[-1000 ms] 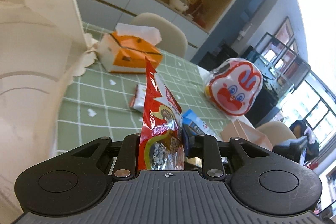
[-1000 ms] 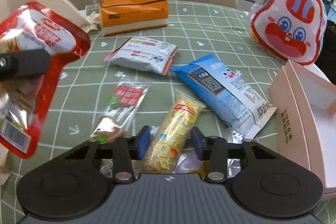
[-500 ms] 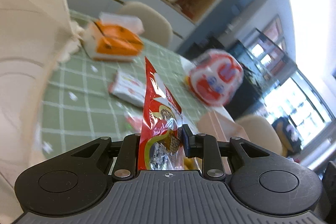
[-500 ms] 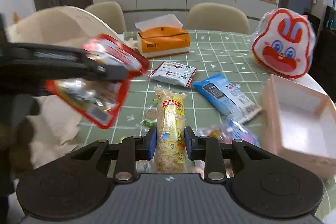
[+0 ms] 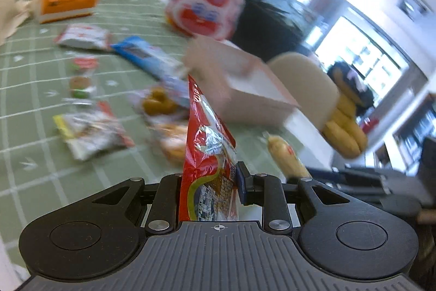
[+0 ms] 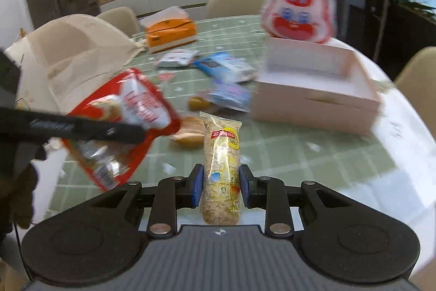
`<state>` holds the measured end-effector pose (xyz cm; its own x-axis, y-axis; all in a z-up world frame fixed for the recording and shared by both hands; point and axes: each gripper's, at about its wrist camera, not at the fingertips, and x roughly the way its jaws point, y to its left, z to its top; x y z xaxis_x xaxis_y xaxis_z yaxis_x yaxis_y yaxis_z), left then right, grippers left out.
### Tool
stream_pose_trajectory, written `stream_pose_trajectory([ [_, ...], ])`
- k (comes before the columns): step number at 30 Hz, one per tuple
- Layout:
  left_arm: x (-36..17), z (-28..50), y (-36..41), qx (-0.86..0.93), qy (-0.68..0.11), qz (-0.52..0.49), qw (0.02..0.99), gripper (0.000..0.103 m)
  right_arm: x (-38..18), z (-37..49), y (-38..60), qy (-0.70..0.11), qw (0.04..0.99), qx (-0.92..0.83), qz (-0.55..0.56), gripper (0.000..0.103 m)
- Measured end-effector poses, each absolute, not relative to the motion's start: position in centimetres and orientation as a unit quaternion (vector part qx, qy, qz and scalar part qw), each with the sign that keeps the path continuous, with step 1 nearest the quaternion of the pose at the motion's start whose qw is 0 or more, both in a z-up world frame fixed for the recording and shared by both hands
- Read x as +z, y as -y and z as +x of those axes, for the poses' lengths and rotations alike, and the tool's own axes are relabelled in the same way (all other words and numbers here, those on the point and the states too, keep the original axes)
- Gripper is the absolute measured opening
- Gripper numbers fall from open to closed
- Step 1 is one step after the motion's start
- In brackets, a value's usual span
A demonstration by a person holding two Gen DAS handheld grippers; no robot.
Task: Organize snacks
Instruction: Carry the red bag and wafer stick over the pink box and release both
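My left gripper (image 5: 209,190) is shut on a red snack pouch (image 5: 208,154), held edge-on above the green checked table (image 5: 32,127). The pouch also shows in the right wrist view (image 6: 122,122), left of centre, with the left gripper's black finger across it. My right gripper (image 6: 220,187) is shut on a long yellow cereal bar (image 6: 222,168), lifted off the table. That bar shows in the left wrist view (image 5: 286,157). An open pink box (image 6: 313,89) stands ahead on the right, also in the left wrist view (image 5: 245,83).
Loose snacks lie on the table: a blue packet (image 6: 226,67), a white packet (image 6: 177,59), a bun (image 6: 188,132). An orange tissue box (image 6: 170,32), a red-and-white rabbit bag (image 6: 297,10) and a cream cloth bag (image 6: 70,53) stand further back. Chairs ring the table.
Both grippers have swung right towards the pink box, each holding its snack. The right gripper has risen further from the table. The views are blurred by the motion.
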<state>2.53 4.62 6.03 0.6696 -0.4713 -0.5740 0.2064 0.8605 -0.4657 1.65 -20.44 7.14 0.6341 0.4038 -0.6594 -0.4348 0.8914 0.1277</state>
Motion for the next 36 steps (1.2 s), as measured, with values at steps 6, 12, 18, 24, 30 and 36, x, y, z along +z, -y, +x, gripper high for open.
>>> stream_pose_trajectory([
  [6,9.8,1.9,2.9,-0.243,-0.324,-0.124,0.906,0.028,10.6,0.7,27.8,-0.309,0.932,0.190,-0.004,0.028],
  [12,14.0,4.3,8.0,-0.259,-0.277,-0.081,0.922,0.028,16.9,2.6,32.8,-0.230,0.961,0.150,0.015,0.028],
  [18,15.8,9.5,9.8,-0.252,-0.259,-0.065,0.930,0.028,18.8,7.8,34.9,-0.210,0.968,0.136,0.034,0.028],
  [24,13.0,19.8,7.3,-0.201,-0.270,-0.159,0.928,0.028,15.4,14.4,34.0,-0.254,0.957,0.133,0.039,0.028],
  [30,3.8,29.2,8.5,-0.222,-0.386,-0.198,0.873,0.037,11.5,20.7,31.8,-0.299,0.945,0.132,0.030,0.028],
  [36,5.8,27.0,3.8,-0.196,-0.321,-0.190,0.907,0.038,8.1,26.0,27.5,-0.354,0.922,0.157,0.010,0.028],
])
